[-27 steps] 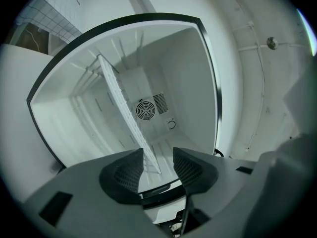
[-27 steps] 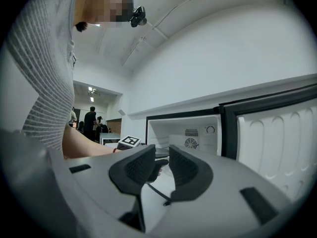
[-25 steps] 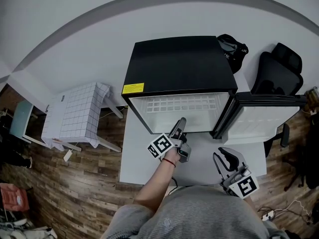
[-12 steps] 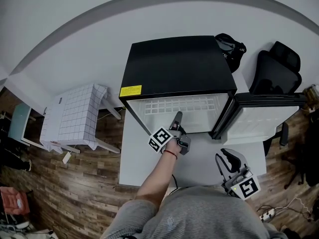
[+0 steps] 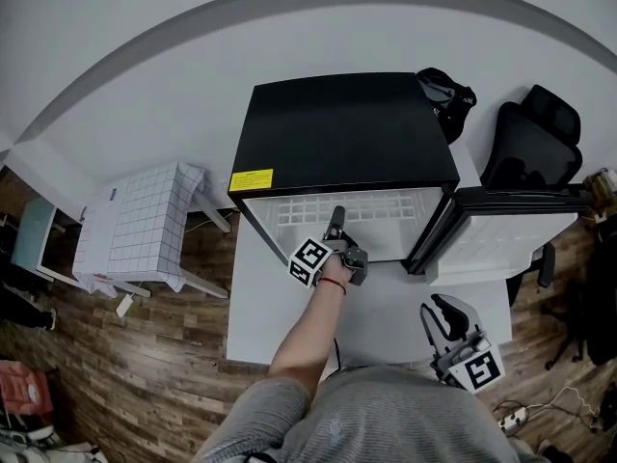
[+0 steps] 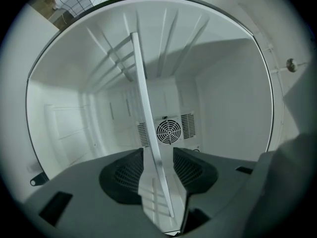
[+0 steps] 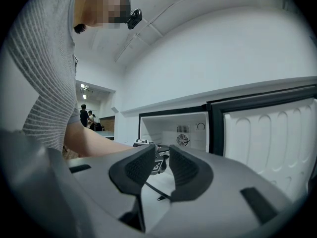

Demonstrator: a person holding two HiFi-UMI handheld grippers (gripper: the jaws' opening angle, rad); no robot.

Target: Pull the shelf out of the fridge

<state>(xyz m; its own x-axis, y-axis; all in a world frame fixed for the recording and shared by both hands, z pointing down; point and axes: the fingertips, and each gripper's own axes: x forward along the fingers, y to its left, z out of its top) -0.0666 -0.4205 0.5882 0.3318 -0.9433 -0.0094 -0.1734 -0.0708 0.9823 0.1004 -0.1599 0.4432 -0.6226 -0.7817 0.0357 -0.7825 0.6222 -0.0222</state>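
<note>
A black mini fridge (image 5: 347, 128) stands on a white table (image 5: 386, 307) with its door (image 5: 511, 225) swung open to the right. Its white grid shelf (image 5: 386, 204) sits inside, level with the opening. My left gripper (image 5: 335, 222) reaches into the opening at the shelf's front edge. In the left gripper view the shelf's front rail (image 6: 143, 93) runs between the jaws of the left gripper (image 6: 158, 152), which stand open on either side of it with a gap showing. My right gripper (image 5: 442, 309) hangs over the table's front right, jaws slightly apart and holding nothing (image 7: 162, 155).
A black office chair (image 5: 535, 138) and a black bag (image 5: 445, 93) are at the back right. A small table with a checked cloth (image 5: 135, 225) stands to the left. A dark cable (image 7: 158, 190) lies on the white table. Fan grille (image 6: 170, 131) on the fridge's back wall.
My left gripper has moved forward from the table into the fridge opening, onto the shelf's front edge. The right gripper has drifted slightly back toward the person.
</note>
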